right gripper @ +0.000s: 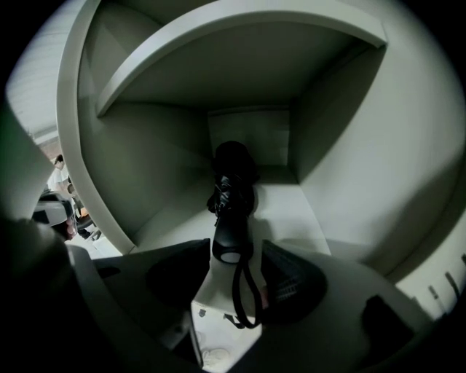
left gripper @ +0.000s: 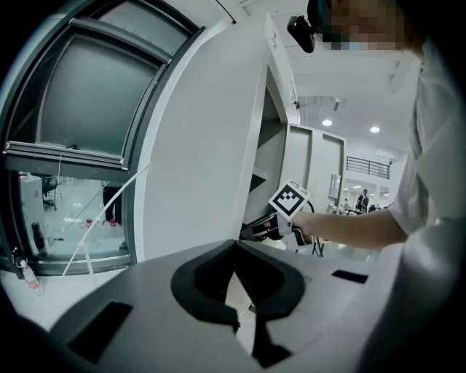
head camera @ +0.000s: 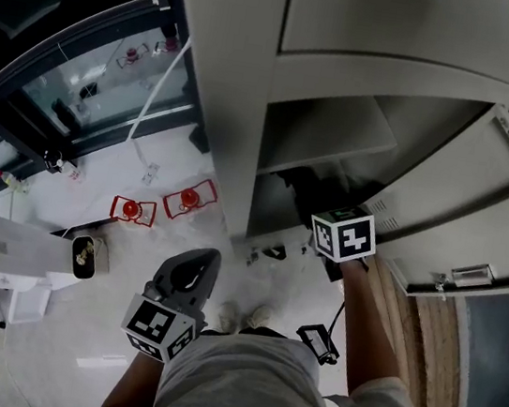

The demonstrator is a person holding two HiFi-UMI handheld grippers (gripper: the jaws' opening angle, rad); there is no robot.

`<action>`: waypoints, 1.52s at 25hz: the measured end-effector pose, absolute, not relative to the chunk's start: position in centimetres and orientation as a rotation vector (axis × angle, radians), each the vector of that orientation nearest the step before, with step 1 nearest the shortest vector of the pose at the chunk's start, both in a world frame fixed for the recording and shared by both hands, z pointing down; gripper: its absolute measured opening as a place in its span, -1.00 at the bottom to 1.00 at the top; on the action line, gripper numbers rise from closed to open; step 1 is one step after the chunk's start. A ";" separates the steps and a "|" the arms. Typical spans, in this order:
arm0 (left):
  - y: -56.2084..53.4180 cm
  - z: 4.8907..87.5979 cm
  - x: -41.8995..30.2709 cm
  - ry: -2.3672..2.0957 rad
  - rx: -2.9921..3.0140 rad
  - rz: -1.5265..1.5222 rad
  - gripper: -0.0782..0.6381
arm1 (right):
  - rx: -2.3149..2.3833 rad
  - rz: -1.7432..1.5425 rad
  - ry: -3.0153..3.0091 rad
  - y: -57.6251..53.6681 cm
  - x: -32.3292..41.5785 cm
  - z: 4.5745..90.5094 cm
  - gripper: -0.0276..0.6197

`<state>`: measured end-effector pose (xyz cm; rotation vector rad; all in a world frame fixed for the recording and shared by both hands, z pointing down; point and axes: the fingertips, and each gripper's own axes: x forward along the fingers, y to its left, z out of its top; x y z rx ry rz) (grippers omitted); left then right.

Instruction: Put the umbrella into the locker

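Note:
A black folded umbrella (right gripper: 231,197) lies on the floor of the open grey locker compartment (right gripper: 306,211), its far end toward the back wall. Its handle end and wrist strap (right gripper: 244,299) reach back between the jaws of my right gripper (right gripper: 237,248). Those jaws stand open, with a little gap on each side of the handle. In the head view the right gripper's marker cube (head camera: 343,233) is at the compartment's mouth and the jaws are hidden in shadow. My left gripper (head camera: 200,261) is held outside the locker, shut and empty, with its tips meeting (left gripper: 234,246).
The locker door (head camera: 462,210) hangs open on the right. Two red objects (head camera: 188,202) sit on the pale floor by a glass wall (head camera: 94,70), and a white box (head camera: 10,251) is at the left. The person's shoes (head camera: 242,317) stand before the locker.

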<state>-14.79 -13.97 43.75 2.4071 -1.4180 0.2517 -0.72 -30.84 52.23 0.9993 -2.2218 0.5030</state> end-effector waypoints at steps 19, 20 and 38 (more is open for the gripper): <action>-13.0 43.3 -10.9 -1.268 2.513 0.277 -0.74 | 1.108 0.592 -2.312 -25.6 2.9 49.2 -0.24; -12.9 43.3 -10.5 -1.255 2.521 0.279 -0.74 | 1.108 0.599 -2.320 -25.2 3.0 49.1 -0.25; -10.7 42.2 -5.0 -1.079 2.639 0.297 -0.74 | 1.255 0.605 -2.373 -15.5 6.2 46.1 -0.76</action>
